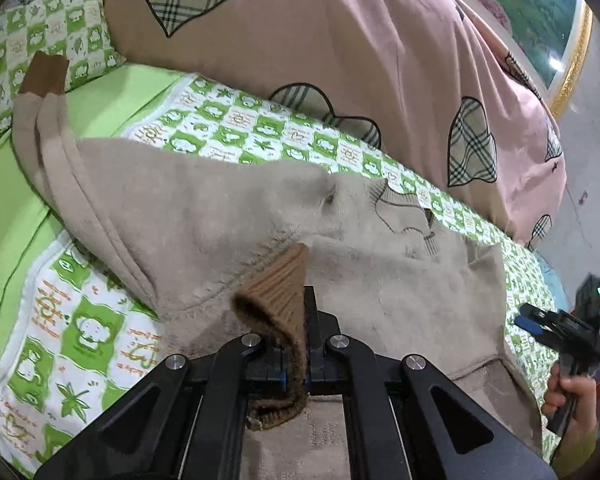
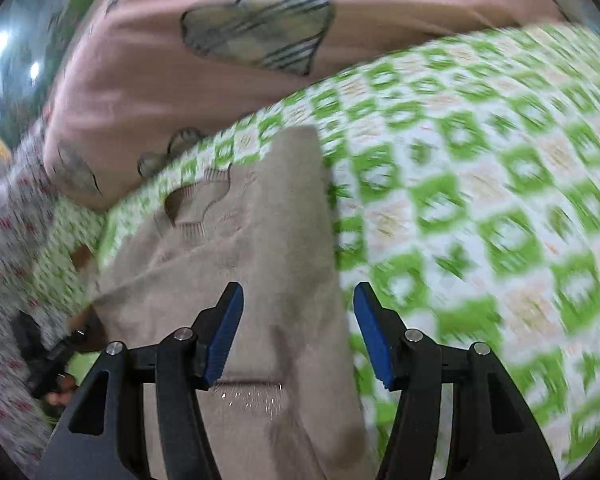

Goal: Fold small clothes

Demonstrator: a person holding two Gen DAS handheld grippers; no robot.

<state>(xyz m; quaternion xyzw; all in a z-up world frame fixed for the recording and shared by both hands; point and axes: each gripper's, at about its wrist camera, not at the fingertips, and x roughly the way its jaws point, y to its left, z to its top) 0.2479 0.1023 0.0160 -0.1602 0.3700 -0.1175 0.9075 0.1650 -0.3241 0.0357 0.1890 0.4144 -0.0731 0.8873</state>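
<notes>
A small beige sweater [image 1: 204, 216] lies on the green-and-white patterned bedsheet [image 1: 228, 120]. My left gripper [image 1: 298, 356] is shut on the sweater's brown ribbed cuff [image 1: 280, 292] and holds it lifted over the body of the garment. The other sleeve, with its brown cuff [image 1: 46, 74], stretches to the far left. In the right wrist view the sweater [image 2: 260, 240] lies under my right gripper [image 2: 300, 332], which is open and empty above its right edge. The right gripper also shows in the left wrist view [image 1: 560, 328], at the right edge of the bed.
A pink quilt with plaid heart patches [image 1: 340, 40] is bunched along the far side of the bed. A patterned pillow [image 1: 40, 36] lies at the far left. A gold-framed picture [image 1: 540, 12] stands at the back right. The right wrist view is motion-blurred.
</notes>
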